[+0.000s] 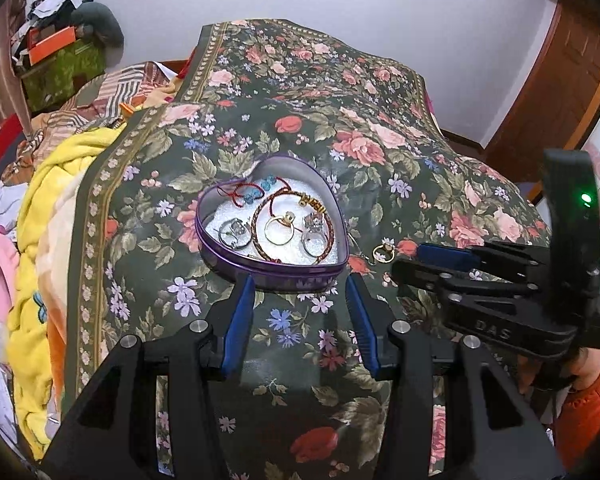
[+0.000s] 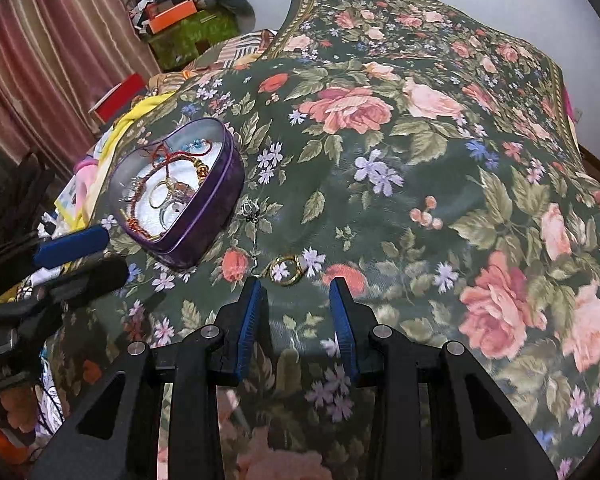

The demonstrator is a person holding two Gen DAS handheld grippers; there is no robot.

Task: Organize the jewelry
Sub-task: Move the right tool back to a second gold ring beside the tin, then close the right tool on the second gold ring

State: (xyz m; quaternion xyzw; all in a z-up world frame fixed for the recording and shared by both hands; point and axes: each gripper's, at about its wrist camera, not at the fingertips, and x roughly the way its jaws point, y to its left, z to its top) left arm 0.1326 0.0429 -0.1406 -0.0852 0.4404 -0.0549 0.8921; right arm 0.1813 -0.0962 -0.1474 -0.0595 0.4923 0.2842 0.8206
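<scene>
Hovering with fingers wide and empty, the right gripper point(image 2: 296, 284) framed the gold ring point(image 2: 285, 269) just ahead, presumably bound for the heart tin point(image 2: 204, 220) beyond its left finger.

Ring-filled heart tin point(image 1: 236, 270) before parted tongs point(image 1: 300, 284)

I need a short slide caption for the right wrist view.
Open right gripper approaches a gold ring on the floral cloth, beside the heart-shaped tin.
</scene>
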